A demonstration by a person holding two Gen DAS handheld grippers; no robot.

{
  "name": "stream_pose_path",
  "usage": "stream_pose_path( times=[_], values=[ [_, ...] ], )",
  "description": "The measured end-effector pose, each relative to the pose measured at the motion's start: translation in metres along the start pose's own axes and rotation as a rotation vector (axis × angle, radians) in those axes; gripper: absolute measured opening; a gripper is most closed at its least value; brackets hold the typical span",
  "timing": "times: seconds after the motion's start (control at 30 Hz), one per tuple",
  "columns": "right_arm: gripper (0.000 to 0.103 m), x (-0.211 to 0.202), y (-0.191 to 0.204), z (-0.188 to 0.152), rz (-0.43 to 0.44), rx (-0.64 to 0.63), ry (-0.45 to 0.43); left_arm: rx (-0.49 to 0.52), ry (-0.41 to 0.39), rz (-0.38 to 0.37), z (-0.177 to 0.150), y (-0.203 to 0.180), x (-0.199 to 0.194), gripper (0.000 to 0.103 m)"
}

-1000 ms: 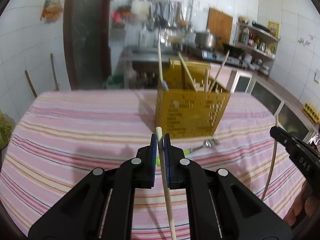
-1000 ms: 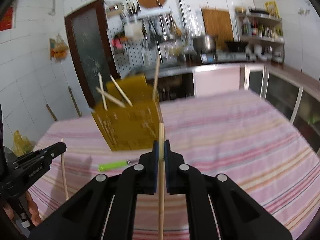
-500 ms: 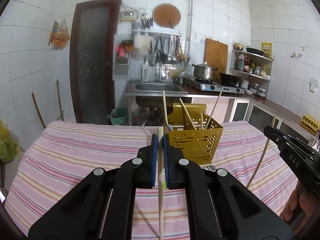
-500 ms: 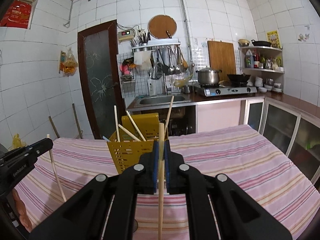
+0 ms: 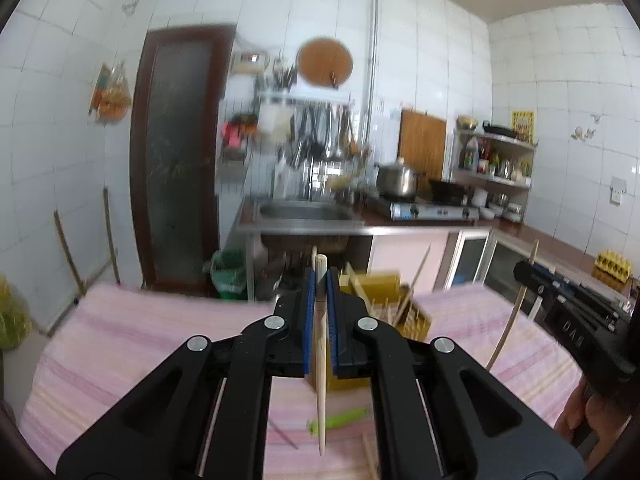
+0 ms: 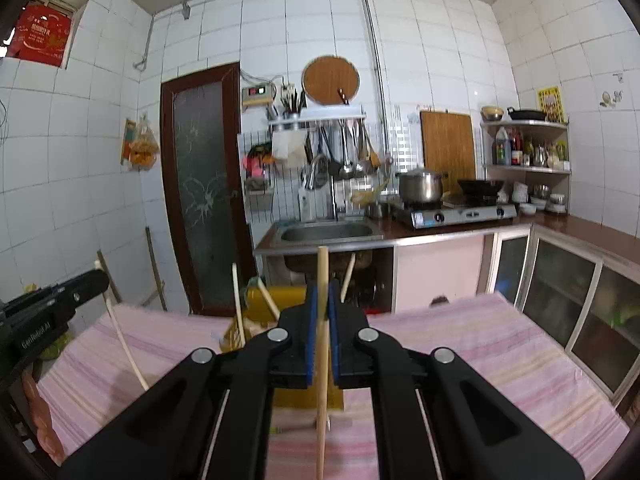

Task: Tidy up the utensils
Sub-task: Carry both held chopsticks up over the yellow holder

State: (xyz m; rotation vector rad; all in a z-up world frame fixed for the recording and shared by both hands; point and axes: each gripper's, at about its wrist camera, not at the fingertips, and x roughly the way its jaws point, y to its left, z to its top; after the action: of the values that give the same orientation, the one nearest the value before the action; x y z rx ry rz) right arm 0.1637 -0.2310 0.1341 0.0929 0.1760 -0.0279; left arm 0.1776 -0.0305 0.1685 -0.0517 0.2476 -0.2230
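My left gripper (image 5: 320,280) is shut on a pale wooden chopstick (image 5: 320,360) that hangs down between the pads. My right gripper (image 6: 322,294) is shut on another wooden chopstick (image 6: 322,360). The yellow slotted utensil holder (image 5: 408,312) stands on the striped tablecloth just behind the left gripper, with several chopsticks leaning in it. In the right wrist view the holder (image 6: 288,296) sits behind the jaws. Each gripper also shows in the other's view, the right one (image 5: 576,312) and the left one (image 6: 52,312). A green-handled utensil (image 5: 340,426) lies on the cloth.
The table carries a pink striped cloth (image 6: 460,344). Behind it stand a sink (image 6: 328,234), a gas stove with a pot (image 6: 424,188) and a brown door (image 6: 204,184). Glass-front cabinets (image 6: 568,296) run along the right.
Both grippers have risen and tilted up, so the holder sinks lower in both views and more wall shows. Both keep their chopsticks.
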Motion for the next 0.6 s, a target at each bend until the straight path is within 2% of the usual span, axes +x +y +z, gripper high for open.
stream_pose_path(
  times=[0.23,0.33,0.47,0.6],
  values=[
    [0.006,0.028,0.01,0.067,-0.008,-0.029,-0.1,0.001,-0.128,-0.019,0.078,-0.018,0.031,0.005],
    [0.006,0.05,0.013,0.085,-0.004,-0.028,-0.117,-0.006,-0.138,-0.028,0.093,-0.025,0.054,0.005],
    [0.006,0.089,0.014,0.087,-0.012,-0.028,-0.114,0.005,-0.126,-0.025,0.09,-0.033,0.103,0.005],
    [0.006,0.13,0.009,0.065,-0.002,-0.019,-0.049,-0.005,-0.048,-0.015,0.062,-0.027,0.152,0.005]
  ],
)
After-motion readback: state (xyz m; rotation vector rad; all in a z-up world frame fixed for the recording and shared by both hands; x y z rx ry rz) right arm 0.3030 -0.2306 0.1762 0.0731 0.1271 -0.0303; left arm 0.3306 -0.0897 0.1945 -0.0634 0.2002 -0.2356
